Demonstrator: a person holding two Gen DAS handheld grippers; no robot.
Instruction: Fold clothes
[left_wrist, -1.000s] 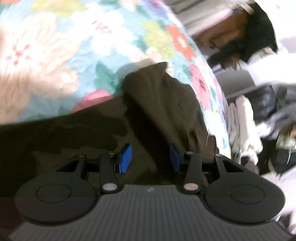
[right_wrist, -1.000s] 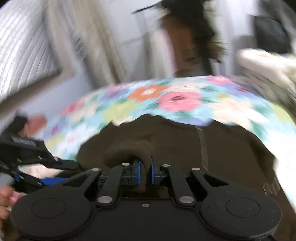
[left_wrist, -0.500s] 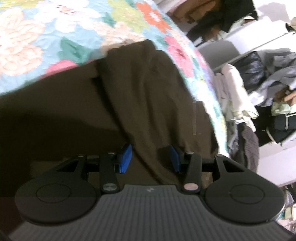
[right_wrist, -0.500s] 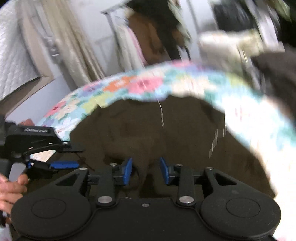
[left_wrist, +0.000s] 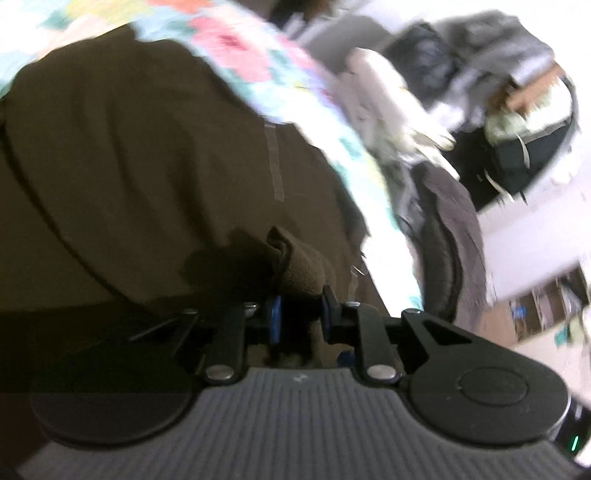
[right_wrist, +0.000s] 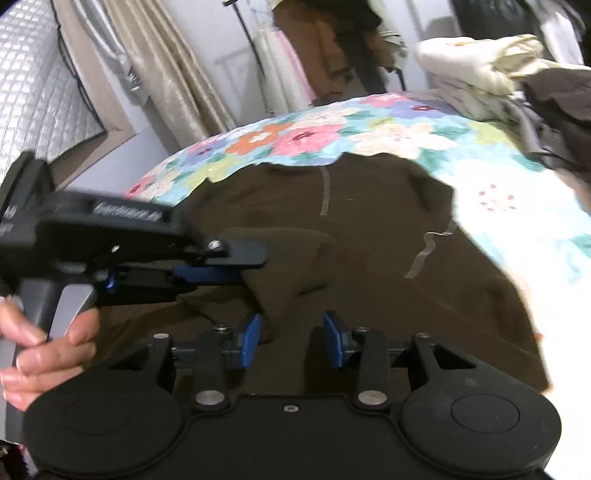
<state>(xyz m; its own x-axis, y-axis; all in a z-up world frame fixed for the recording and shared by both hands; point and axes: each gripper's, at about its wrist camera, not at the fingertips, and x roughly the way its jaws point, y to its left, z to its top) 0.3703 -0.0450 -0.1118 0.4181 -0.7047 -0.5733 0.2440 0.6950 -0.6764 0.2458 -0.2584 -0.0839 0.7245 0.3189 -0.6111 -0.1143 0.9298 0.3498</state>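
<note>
A dark brown garment (right_wrist: 369, 229) lies spread on the floral bedspread (right_wrist: 332, 136); it also shows in the left wrist view (left_wrist: 147, 155). My left gripper (left_wrist: 300, 312) is shut on a bunched fold of the brown garment (left_wrist: 303, 266). In the right wrist view the left gripper (right_wrist: 236, 266) comes in from the left, held by a hand (right_wrist: 48, 350), with cloth at its tip. My right gripper (right_wrist: 291, 336) is open and empty, just above the garment's near part.
A pile of pale folded clothes (right_wrist: 472, 74) and a dark garment (right_wrist: 561, 107) lie at the bed's right side. Curtains (right_wrist: 159, 74) and hanging clothes (right_wrist: 325, 48) stand behind the bed. Cluttered bags and clothes (left_wrist: 517, 110) lie beyond the bed's edge.
My right gripper let go of the brown fold and opened wide. My left gripper, open before, moved right and closed on a fold of the garment.
</note>
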